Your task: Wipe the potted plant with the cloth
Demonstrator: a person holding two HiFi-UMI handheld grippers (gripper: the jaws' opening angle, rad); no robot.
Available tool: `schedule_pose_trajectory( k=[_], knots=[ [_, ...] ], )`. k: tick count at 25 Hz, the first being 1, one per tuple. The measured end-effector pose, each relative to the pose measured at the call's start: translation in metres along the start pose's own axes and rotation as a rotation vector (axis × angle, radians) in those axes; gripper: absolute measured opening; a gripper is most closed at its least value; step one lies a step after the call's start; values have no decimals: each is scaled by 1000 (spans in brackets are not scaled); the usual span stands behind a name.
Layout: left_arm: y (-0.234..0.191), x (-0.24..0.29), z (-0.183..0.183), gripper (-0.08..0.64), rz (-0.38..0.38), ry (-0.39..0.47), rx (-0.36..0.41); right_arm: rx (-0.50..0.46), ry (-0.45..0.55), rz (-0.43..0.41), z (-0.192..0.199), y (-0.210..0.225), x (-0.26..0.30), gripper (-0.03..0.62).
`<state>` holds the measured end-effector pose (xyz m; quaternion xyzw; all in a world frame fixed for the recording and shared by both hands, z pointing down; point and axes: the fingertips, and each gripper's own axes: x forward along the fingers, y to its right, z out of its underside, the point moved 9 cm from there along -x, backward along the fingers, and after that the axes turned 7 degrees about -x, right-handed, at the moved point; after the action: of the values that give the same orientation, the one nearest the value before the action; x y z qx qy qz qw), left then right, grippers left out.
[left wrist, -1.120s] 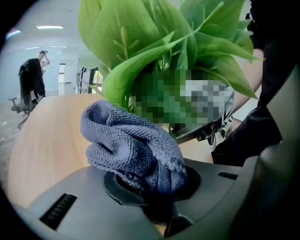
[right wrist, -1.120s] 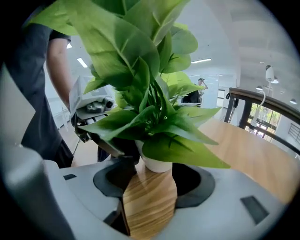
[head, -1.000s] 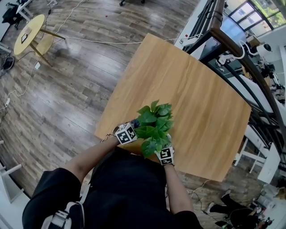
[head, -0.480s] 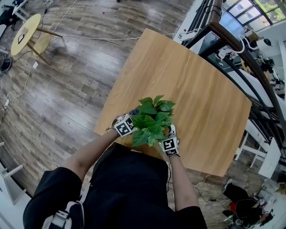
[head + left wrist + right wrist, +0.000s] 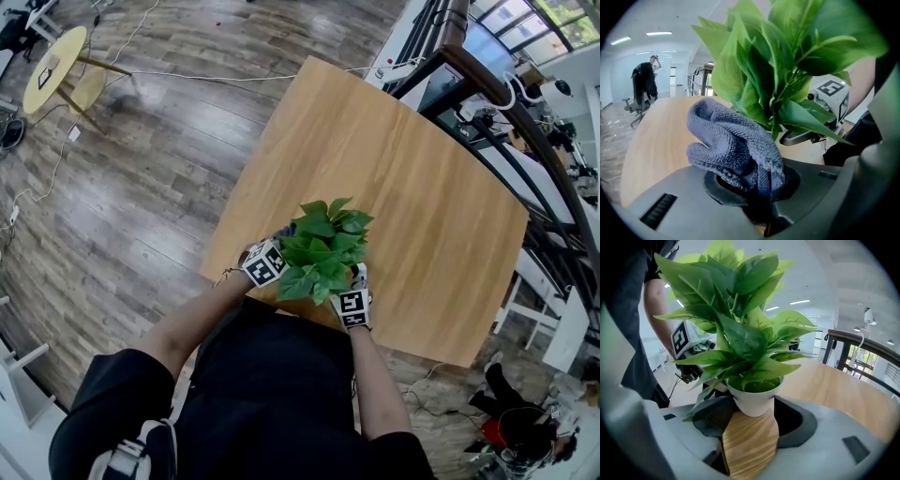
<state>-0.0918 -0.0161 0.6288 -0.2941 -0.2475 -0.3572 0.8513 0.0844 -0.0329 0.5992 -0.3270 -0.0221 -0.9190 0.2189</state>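
**Potted plant (image 5: 323, 251) shifted slightly further onto table (image 5: 422, 206)**

Your left gripper (image 5: 759, 185) fingers (image 5: 684, 197) are clamped on the cloth (image 5: 726, 140), bunched against the leaves (image 5: 754, 79). Your right gripper (image 5: 752, 425) fingers (image 5: 825, 446) squeeze the white pot (image 5: 752, 401), near the table's front edge.

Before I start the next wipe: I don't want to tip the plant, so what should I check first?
1. Cloth gripped: ok, the left gripper has its jaws shut on the grey cloth.
2. Pot steadied: ok, the right gripper clamps the white pot from both sides.
3. Free cloth for wiping: ok, a bunch sticks out past the jaws.
4. Cloth touching the leaves: cannot tell; it sits close beside them.
5. Pot standing on the table: cannot tell.
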Motion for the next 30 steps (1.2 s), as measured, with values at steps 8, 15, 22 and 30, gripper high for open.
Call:
schedule_pose_trajectory(
  k=[8,15,22,30],
  knots=[
    [22,7,21,94,39,-37,-19,120,29,54,2,-9,2,255],
    [16,-1,27,94,18,-47,-5,177,33,63,-3,-33,4,256],
    [6,-20,28,94,-51,-20,-2,186,48,67,1,-37,2,256],
    [13,-19,8,94,-32,-38,28,53,35,77,-10,-17,-1,261]
  ],
)
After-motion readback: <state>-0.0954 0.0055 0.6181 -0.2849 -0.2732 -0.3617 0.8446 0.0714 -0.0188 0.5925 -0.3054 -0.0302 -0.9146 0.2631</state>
